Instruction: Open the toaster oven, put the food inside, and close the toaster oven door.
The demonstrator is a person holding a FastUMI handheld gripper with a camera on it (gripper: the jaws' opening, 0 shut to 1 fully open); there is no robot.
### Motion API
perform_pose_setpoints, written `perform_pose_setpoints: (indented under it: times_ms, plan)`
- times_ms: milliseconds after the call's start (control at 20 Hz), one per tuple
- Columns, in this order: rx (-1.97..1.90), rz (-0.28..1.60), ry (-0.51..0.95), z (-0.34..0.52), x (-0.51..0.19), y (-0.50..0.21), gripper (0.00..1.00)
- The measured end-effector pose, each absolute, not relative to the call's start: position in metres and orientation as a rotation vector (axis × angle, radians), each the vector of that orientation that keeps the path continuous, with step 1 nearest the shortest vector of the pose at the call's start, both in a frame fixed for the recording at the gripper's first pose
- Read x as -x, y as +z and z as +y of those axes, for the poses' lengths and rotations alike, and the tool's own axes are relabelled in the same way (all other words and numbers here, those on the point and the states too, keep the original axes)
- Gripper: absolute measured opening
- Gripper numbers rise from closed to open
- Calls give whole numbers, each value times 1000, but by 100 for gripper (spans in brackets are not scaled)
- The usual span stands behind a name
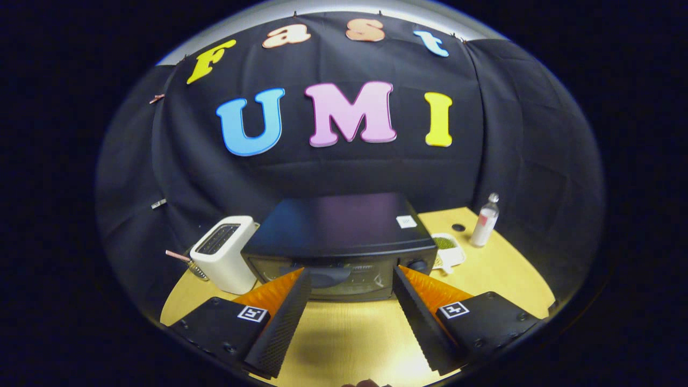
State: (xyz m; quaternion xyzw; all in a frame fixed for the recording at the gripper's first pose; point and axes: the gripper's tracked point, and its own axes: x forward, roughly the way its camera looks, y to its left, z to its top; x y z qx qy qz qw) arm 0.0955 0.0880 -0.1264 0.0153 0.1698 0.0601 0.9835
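Tool [352,277] released, fingers spread; toaster oven [339,244] just ahead, door shut, facing tool, long axis crosswise.

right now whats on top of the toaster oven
A small white label lies on the toaster oven top near its right rear corner. The open gripper fingers hide part of its closed door.

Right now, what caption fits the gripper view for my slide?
Open hand-held gripper faces the closed black toaster oven, its fingers either side of the door handle, white toaster alongside.
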Motion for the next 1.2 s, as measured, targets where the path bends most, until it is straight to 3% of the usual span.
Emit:
perform_pose_setpoints:
  times_ms: [350, 650, 1200]
  plan:
    - [-11, 126, 84, 16, -39, -25, 99]
    - [-79, 124, 5, -27, 2, -12, 99]
    - [-102, 148, -25, -39, 3, -17, 99]
